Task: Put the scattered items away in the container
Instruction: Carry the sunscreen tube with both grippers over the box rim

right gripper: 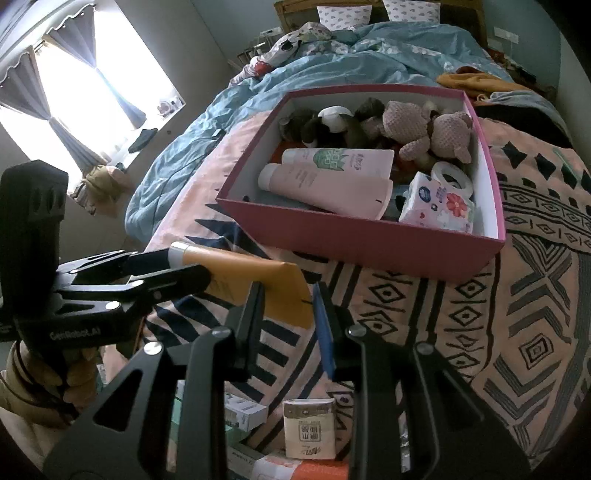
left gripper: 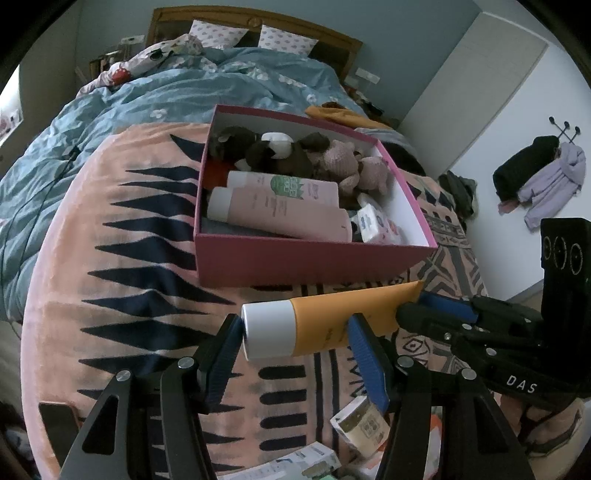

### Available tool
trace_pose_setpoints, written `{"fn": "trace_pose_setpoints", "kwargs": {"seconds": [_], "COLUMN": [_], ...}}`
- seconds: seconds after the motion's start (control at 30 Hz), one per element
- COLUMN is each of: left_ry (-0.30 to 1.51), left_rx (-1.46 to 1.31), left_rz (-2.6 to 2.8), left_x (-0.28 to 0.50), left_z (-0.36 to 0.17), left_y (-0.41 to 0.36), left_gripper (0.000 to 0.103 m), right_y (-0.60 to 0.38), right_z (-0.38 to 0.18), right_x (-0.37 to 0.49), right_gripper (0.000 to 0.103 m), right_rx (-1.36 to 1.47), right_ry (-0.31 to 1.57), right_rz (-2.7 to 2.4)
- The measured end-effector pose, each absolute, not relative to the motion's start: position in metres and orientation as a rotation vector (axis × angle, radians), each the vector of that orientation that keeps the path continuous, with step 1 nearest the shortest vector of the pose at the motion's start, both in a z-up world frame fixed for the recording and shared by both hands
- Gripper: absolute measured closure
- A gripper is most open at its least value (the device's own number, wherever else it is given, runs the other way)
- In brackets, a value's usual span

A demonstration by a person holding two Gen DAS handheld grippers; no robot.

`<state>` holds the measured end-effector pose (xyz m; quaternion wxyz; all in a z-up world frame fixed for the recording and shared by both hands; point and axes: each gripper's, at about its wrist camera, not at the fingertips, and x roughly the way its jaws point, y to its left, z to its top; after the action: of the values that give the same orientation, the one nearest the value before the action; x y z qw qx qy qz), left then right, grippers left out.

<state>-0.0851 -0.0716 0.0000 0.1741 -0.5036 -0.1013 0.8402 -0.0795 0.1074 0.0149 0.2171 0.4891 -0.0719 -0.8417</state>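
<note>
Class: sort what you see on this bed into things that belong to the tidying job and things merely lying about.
Job: orange tube, held at both ends by the left gripper and right gripper; pink box; tissue pack.
Lying about: blue duvet, pillows, hanging coats.

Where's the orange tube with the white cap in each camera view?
Left wrist: orange tube lies bottom centre, white cap pointing left.
Right wrist: it sits left of centre, flat end nearest.
Shared landmark: the pink box just beyond it.
</note>
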Motion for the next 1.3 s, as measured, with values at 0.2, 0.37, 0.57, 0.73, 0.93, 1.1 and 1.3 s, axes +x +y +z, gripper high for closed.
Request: {"fn": "trace_pose_setpoints", "kwargs": {"seconds": [0.2, 0.37, 0.57, 0.73, 0.93, 1.1, 1.3], "left_ry": [-0.270, -0.266, -0.261, -0.250, -0.243, -0.239, -0.240], "left_rx": [-1.419, -1.407, -1.392, -1.372, -1.355, -1.352, -1.355], "left_rz": [2.388, 2.393, 2.403, 2.415, 2.421, 2.423, 2.422], "left_x": [-0.092, -0.098, -0.110, -0.118, -0.130, -0.141, -0.152], "left_z": [0.002, 0.005, 0.007, 0.012, 0.015, 0.015, 0.012], "left_y": [-0.070, -0.068, -0.066, -0.063, -0.061, -0.059, -0.059], "left_gripper": [0.043, 0.043, 0.043, 0.043, 0.043, 0.043, 0.043], "right_y": [0.108, 0.109, 0.113, 0.117, 0.120, 0.122, 0.125], "right_z": [0.014, 0.017, 0.018, 0.018, 0.019, 0.019, 0.020], "right_x": [-0.085, -0.092, -0.102, -0.112, -0.120, -0.131, -0.144], "right_gripper": [0.073, 0.073, 0.073, 0.073, 0.073, 0.073, 0.073], "right_rx": [1.353, 1.343, 1.332, 1.333, 1.326, 1.322, 1.314], "right_ry": [-0.197, -0.199, -0.206, -0.230, -0.237, -0.252, -0.264], "right_rz": [-2.335, -2.344, -2.360, -2.365, -2.378, -2.385, -2.396]}}
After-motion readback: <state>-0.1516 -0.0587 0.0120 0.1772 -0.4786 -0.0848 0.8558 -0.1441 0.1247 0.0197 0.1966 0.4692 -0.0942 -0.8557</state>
